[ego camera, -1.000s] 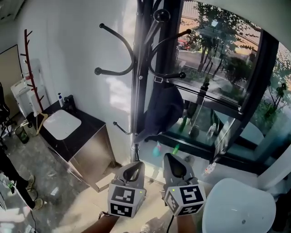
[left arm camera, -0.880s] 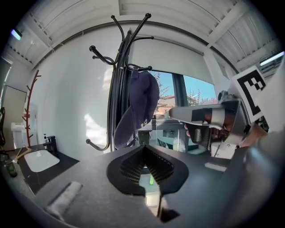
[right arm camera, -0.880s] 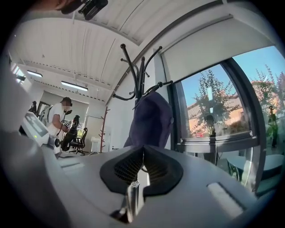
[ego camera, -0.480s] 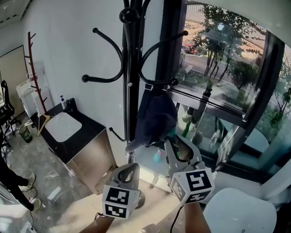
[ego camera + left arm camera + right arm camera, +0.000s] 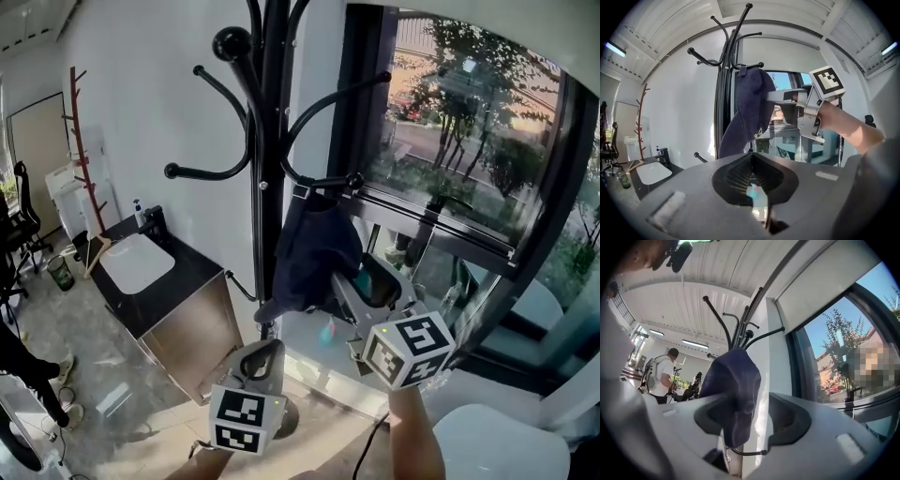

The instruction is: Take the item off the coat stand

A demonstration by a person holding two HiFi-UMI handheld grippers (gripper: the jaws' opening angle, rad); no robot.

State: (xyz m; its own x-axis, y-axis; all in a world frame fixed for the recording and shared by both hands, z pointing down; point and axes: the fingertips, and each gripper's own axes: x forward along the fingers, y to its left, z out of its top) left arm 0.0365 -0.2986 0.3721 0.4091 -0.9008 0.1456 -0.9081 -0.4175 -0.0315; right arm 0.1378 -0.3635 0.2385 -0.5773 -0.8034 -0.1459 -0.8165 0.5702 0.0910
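A dark navy cap (image 5: 314, 251) hangs from a hook of the black coat stand (image 5: 266, 141), beside the window. My right gripper (image 5: 354, 281) is raised to the cap's lower right side and its jaws are opening. In the right gripper view the cap (image 5: 733, 390) hangs down between the spread jaws of the right gripper (image 5: 740, 414); daylight shows between it and the right jaw. My left gripper (image 5: 263, 354) stays low in front of the stand's base, shut and holding nothing. In the left gripper view the cap (image 5: 750, 108) and the right gripper (image 5: 806, 105) are above the left gripper (image 5: 752, 164).
A black counter (image 5: 192, 281) with a white sink (image 5: 137, 262) stands left of the stand. A window frame (image 5: 441, 239) runs behind it. A white round seat (image 5: 502, 445) is at bottom right. A red coat rack (image 5: 80, 141) stands far left. A person (image 5: 661, 376) stands in the background.
My right gripper has risen up to the cap and its jaws have gone from shut to wide apart around it. The left gripper has stayed low and shut.
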